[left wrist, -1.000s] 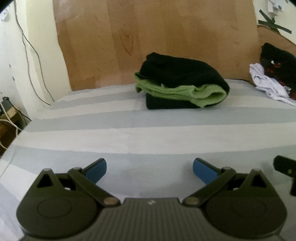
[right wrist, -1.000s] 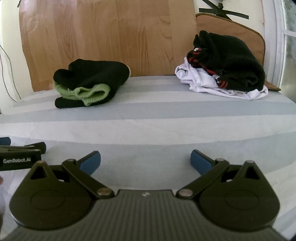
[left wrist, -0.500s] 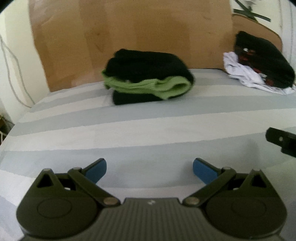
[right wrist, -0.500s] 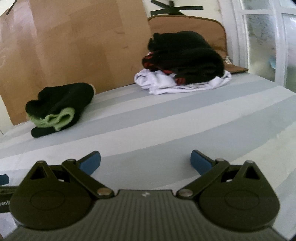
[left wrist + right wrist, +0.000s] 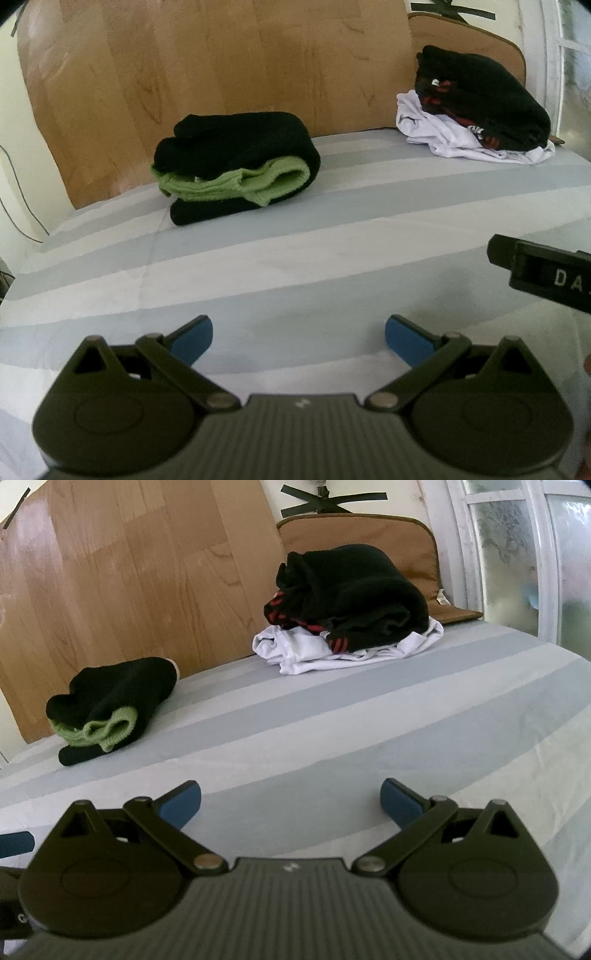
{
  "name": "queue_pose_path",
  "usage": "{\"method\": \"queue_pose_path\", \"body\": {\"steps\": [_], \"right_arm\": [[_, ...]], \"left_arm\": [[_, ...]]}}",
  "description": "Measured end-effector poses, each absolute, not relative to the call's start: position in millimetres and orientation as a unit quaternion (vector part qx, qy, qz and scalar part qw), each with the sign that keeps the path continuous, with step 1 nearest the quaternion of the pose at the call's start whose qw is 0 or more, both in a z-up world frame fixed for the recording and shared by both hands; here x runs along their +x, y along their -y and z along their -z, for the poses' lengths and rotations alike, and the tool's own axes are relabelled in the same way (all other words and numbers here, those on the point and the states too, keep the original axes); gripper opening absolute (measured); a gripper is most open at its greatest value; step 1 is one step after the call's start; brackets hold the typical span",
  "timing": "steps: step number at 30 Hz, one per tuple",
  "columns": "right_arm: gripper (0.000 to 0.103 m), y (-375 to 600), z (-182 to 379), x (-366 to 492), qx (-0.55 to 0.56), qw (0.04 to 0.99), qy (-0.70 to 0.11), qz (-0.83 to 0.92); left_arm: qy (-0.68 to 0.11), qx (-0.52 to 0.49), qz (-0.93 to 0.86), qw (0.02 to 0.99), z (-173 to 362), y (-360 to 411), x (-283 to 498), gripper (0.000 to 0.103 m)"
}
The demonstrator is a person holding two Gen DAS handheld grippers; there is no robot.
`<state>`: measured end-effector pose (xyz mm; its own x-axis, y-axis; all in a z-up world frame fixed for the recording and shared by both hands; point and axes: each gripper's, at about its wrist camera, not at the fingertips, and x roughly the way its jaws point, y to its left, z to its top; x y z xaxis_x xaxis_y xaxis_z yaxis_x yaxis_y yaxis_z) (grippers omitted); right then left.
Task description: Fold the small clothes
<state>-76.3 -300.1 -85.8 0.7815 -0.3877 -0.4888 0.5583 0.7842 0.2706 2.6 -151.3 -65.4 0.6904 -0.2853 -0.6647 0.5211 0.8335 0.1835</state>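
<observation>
Both views have swung rightward since a second ago, left gripper [image 5: 298, 339] and right gripper [image 5: 290, 804] spread wide and empty over the striped bed [image 5: 332, 716], folded stack [image 5: 236, 166] and unfolded pile [image 5: 347, 605] along its far edge.

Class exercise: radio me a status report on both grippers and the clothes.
Left gripper open, empty. Right gripper open, empty. Folded stack done; loose pile untouched. Striped sheet bare between.

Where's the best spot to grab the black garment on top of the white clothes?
Probably the black garment's loose, bunched left end with the red stripes, coming from the front with the open right gripper. That edge overhangs the white clothes, so one layer may lift free.
</observation>
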Motion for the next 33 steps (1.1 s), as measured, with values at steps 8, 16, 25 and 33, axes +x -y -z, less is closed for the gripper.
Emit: {"method": "queue_pose_path", "body": {"steps": [8, 16, 25, 33], "right_arm": [[0.103, 299, 86, -73, 0.198, 0.922, -0.212, 0.256], [0.103, 297, 86, -72, 0.194, 0.922, -0.215, 0.258], [0.103, 295, 87, -73, 0.192, 0.921, -0.216, 0.261], [0.103, 294, 87, -73, 0.189, 0.921, -0.217, 0.262]], "left_arm": [[-0.322, 0.182, 0.219, 0.903, 66, 151, 2, 0.103], [-0.324, 0.177, 0.216, 0.904, 66, 146, 4, 0.103], [-0.323, 0.173, 0.218, 0.905, 64, 143, 2, 0.103], [-0.322, 0.17, 0.218, 0.906, 62, 140, 1, 0.103]]}}
